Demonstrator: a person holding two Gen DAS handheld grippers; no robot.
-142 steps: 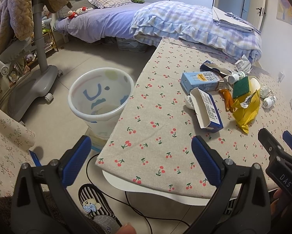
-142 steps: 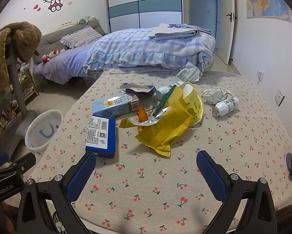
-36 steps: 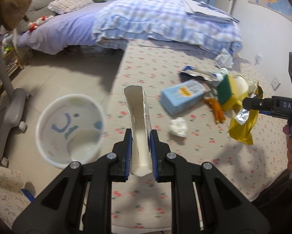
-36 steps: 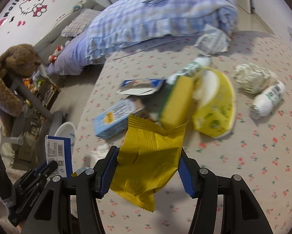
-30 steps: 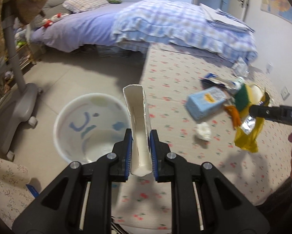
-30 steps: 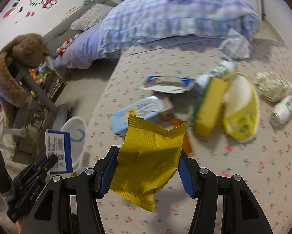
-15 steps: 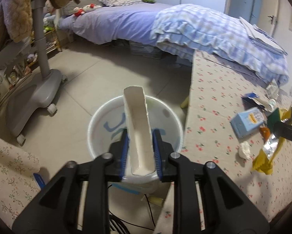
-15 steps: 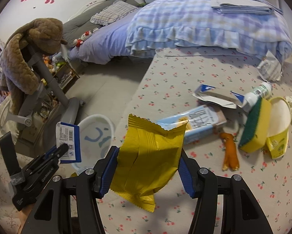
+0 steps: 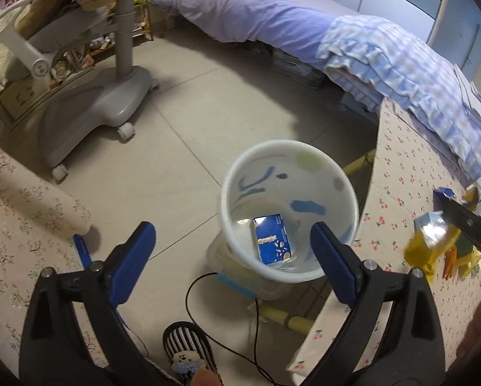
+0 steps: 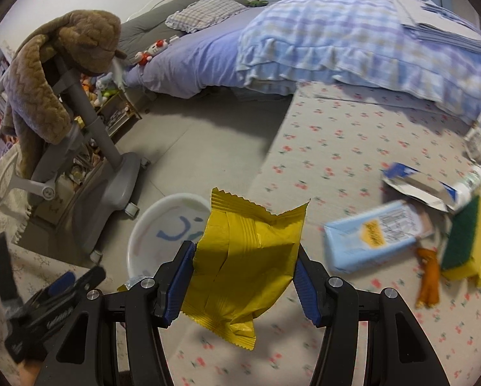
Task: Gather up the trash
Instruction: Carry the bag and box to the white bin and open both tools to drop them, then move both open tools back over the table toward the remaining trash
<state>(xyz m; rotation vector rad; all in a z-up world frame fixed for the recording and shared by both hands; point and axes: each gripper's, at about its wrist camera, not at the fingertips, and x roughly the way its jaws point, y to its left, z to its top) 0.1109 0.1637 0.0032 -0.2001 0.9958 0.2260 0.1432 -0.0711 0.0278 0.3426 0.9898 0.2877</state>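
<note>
Blue pads on your left gripper (image 9: 232,259) stand wide apart in the lower half of the left wrist view, and nothing is between them. The jaws have just been opening: half a second ago they pinched the white-lined carton upright over the bin, and now the blue carton (image 9: 272,238) lies flat on the bottom of the white bin (image 9: 333,173), seen in the centre of the frame between your open fingers. That piece counts as collected.

Your right gripper (image 10: 243,271) is clamped on the yellow wrapper (image 10: 245,254), which fills the lower middle of the right wrist view, its crimped top edge standing above the pads. A second ago the same wrapper hung over the cherry-print table (image 10: 321,148); now the bin's rim shows just behind it to the left, on the floor beside the table edge. So the wrapper looks close to the drop, though not yet over the opening as far as I can judge.

More trash waits at the right of that view: a pale blue carton (image 10: 372,236), a torn blue-and-white box (image 10: 417,181), a green-and-yellow sponge (image 10: 462,243) and an orange scrap (image 10: 428,278). You have several trips left.
</note>
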